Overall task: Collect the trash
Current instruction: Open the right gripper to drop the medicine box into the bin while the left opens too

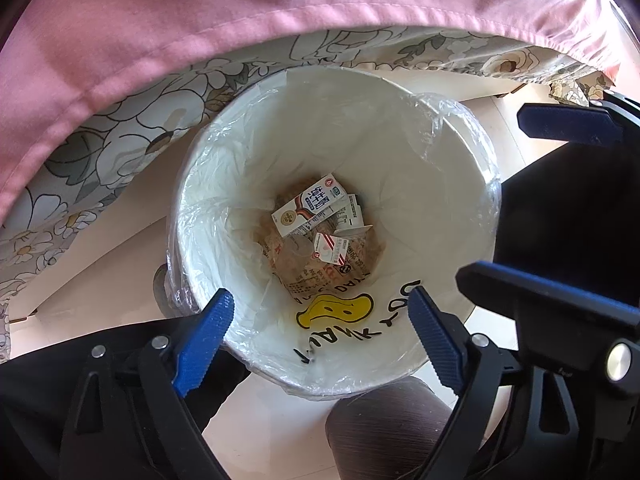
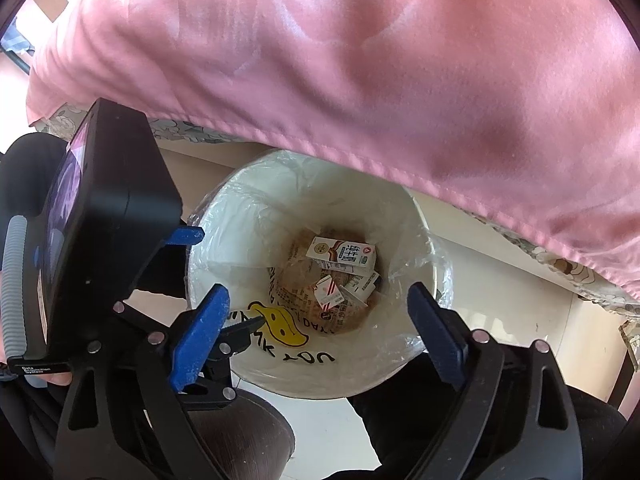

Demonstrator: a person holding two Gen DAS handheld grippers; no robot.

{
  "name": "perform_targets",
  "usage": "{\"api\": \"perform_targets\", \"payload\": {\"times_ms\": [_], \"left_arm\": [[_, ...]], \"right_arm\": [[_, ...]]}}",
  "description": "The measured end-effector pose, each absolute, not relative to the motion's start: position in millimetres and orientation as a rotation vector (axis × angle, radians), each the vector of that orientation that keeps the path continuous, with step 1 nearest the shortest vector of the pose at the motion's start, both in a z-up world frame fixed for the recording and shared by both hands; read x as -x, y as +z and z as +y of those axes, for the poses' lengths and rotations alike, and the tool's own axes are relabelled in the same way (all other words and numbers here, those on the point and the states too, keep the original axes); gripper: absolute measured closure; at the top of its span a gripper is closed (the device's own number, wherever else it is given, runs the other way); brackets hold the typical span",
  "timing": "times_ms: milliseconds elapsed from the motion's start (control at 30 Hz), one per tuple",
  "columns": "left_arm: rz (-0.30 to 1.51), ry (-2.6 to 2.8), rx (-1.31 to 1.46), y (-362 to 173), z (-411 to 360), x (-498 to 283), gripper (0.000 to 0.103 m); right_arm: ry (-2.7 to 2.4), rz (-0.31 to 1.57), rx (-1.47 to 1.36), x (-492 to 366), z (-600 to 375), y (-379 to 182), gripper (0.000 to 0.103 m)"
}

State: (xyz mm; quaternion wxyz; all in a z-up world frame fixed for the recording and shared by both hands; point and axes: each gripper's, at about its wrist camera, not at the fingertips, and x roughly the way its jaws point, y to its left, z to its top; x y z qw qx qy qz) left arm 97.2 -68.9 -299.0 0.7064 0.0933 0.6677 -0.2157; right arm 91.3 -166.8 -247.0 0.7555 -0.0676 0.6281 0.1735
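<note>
Hovering over white lined bin [image 1: 452,184], left gripper [image 1: 320,332] spread wide, pinching nothing; right gripper [image 2: 320,320] likewise spread and empty above same bin [image 2: 240,208]; milk carton [image 1: 308,210] lying at bottom atop brown wrapper [image 1: 320,276]; pink bedspread [image 2: 360,80] hanging just beside rim.

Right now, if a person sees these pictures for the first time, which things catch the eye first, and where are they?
The eye falls first on the white bin lined with clear plastic, seen from above in the middle of both views, with milk cartons lying at its bottom. Both the left gripper and the right gripper hang open and empty above its near rim. A large pink cloth fills the top of each picture.
</note>
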Motion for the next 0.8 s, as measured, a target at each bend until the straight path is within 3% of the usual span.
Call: {"api": "perform_targets", "payload": {"times_ms": [433, 800], "left_arm": [[1.457, -0.485, -0.199, -284.5, -69.5, -92.1, 0.012], [1.314, -0.455, -0.107, -225.1, -52.3, -82.5, 0.012]], "right_arm": [[0.364, 1.345, 0.134, -86.0, -169.9, -236.1, 0.01], [0.317, 1.194, 0.11, -71.3, -189.4, -179.6, 0.01]]}}
